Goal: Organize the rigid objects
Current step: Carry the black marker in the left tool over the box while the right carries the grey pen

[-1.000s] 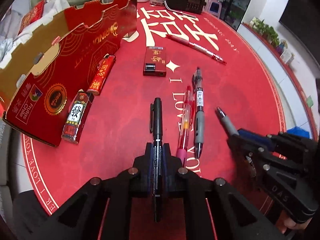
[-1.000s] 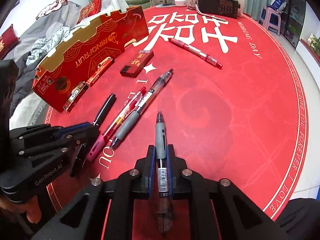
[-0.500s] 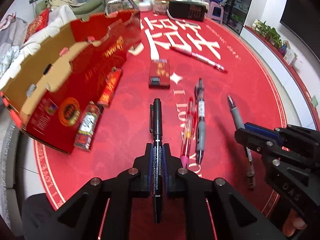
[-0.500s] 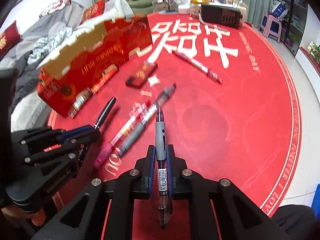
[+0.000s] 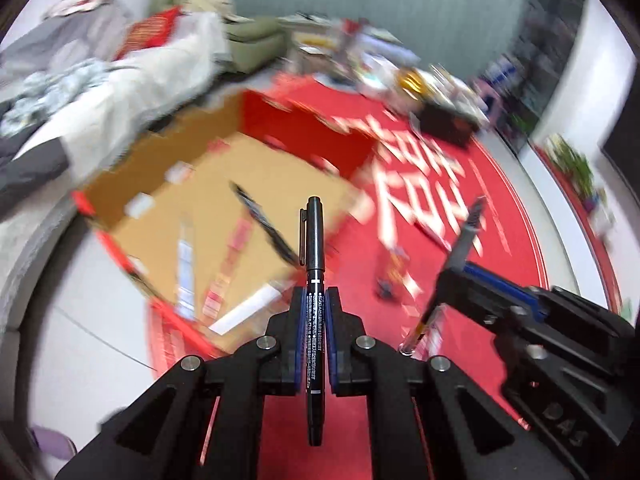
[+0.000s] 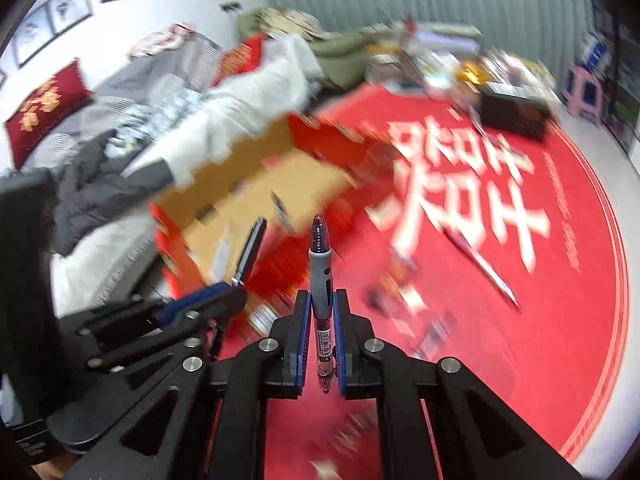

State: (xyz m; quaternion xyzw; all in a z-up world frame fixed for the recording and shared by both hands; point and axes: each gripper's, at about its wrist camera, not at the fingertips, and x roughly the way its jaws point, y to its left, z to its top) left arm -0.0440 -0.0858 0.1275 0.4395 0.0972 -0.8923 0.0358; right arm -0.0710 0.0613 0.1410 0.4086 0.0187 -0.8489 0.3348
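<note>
left gripper point(image 5: 316, 344): clamped on black marker point(image 5: 315, 248), held mid-barrel
right gripper point(image 6: 322, 344): clamped on grey pen point(image 6: 320, 268)
place: both above box point(image 5: 208, 208) edge
handling: light, stiff, slick; likely pivot if gripped off-centre

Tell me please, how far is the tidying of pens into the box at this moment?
Partly done. The open cardboard box already holds a pen and some small items, blurred. In hand: the left gripper is shut on a black marker, and the right gripper is shut on a grey pen, both lifted. Left: a red pen and some blurred small things lie on the red table.
</note>
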